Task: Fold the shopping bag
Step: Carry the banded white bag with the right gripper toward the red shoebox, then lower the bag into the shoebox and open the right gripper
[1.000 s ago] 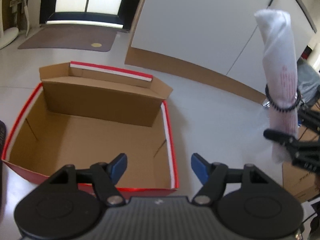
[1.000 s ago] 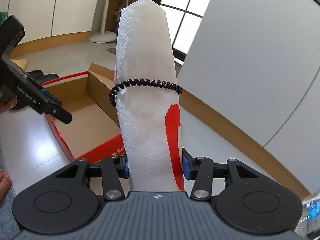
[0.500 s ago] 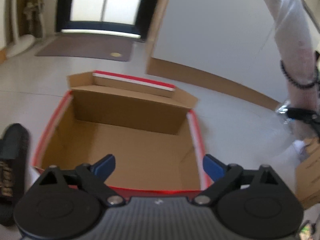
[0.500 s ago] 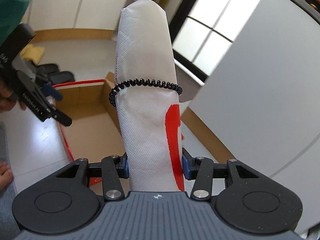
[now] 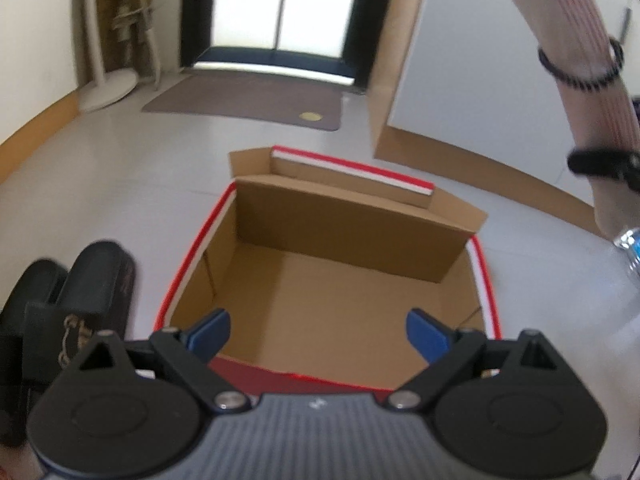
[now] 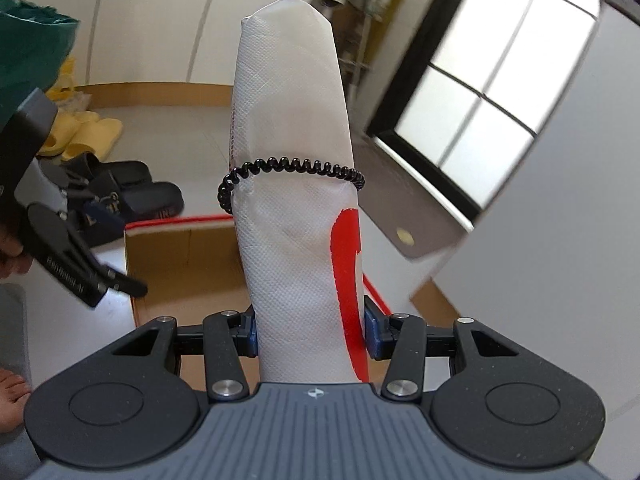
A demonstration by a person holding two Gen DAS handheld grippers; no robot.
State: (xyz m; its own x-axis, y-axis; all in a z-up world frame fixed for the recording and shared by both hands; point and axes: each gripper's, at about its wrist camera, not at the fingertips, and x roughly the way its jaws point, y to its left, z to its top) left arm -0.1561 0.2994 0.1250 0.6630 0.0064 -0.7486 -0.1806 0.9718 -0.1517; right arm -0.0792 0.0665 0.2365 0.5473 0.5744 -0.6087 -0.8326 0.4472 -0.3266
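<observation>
The shopping bag (image 6: 296, 200) is rolled into a white bundle with a red mark, bound by a black coiled hair tie (image 6: 292, 168). My right gripper (image 6: 310, 336) is shut on its lower end, and the bundle stands up between the blue pads. In the left wrist view the same rolled bag (image 5: 576, 64) rises along the right edge. My left gripper (image 5: 318, 336) is open with nothing between its blue pads (image 5: 210, 330), hanging over the near edge of the open cardboard box (image 5: 332, 280).
The box has red-and-white rims (image 5: 486, 280) and sits on a pale floor. Black slippers (image 5: 80, 292) lie left of it, yellow slippers (image 6: 88, 136) farther off. A brown doormat (image 5: 248, 100) lies before a glass door. A bare foot (image 6: 10, 400) shows at the lower left.
My left gripper opened wider and swung so the box sits centred below it. My right gripper rose and rolled with the bag still in it, and the box slid lower in its view.
</observation>
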